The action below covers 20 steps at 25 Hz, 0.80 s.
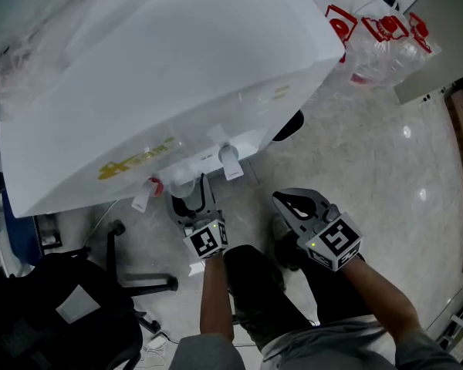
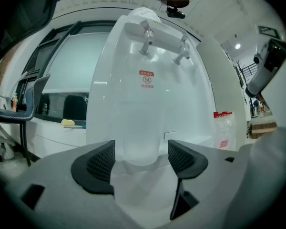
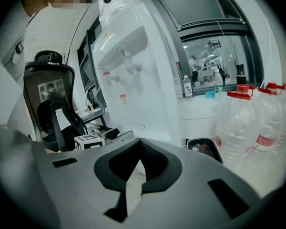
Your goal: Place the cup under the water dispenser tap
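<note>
The white water dispenser (image 1: pixel 162 75) fills the upper left of the head view, with a red-tipped tap (image 1: pixel 144 195) and a white tap (image 1: pixel 231 163) on its front. In the left gripper view a clear plastic cup (image 2: pixel 140 137) stands upright on the dispenser's ledge, below the taps (image 2: pixel 145 39). My left gripper (image 2: pixel 141 160) is open, its pads (image 2: pixel 100 163) on either side of the cup with a thin gap to its wall. It sits just in front of the taps (image 1: pixel 187 200). My right gripper (image 1: pixel 297 205) hangs to the right, shut and empty (image 3: pixel 139 144).
A black office chair (image 1: pixel 54 307) stands at the lower left, close to the dispenser. Several large water bottles (image 1: pixel 378 37) with red caps stand to the right. A small dark bin (image 3: pixel 202 149) sits by the dispenser's base. The person's legs (image 1: pixel 255 291) are below the grippers.
</note>
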Each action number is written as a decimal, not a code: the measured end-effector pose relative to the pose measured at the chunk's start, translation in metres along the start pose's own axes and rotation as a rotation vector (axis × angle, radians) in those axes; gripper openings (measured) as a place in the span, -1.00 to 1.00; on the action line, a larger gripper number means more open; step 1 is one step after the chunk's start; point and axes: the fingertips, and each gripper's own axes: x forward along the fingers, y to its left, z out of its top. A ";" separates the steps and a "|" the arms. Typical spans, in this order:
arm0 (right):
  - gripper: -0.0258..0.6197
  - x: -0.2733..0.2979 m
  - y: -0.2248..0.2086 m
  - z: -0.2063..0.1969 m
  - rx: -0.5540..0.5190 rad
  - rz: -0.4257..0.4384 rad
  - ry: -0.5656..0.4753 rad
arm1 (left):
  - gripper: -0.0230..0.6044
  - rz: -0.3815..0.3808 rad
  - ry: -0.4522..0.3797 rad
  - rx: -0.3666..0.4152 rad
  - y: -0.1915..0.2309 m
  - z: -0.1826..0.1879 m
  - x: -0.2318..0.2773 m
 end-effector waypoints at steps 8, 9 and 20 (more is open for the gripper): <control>-0.89 -0.045 0.015 0.043 0.083 0.015 0.008 | 0.17 0.006 0.136 -0.039 -0.005 0.035 -0.050; -0.89 -0.051 0.018 0.051 0.091 0.019 0.006 | 0.17 0.003 0.143 -0.044 -0.007 0.044 -0.054; -0.89 -0.107 0.058 0.138 0.162 0.040 -0.016 | -0.02 -0.113 0.211 -0.020 -0.052 0.183 -0.089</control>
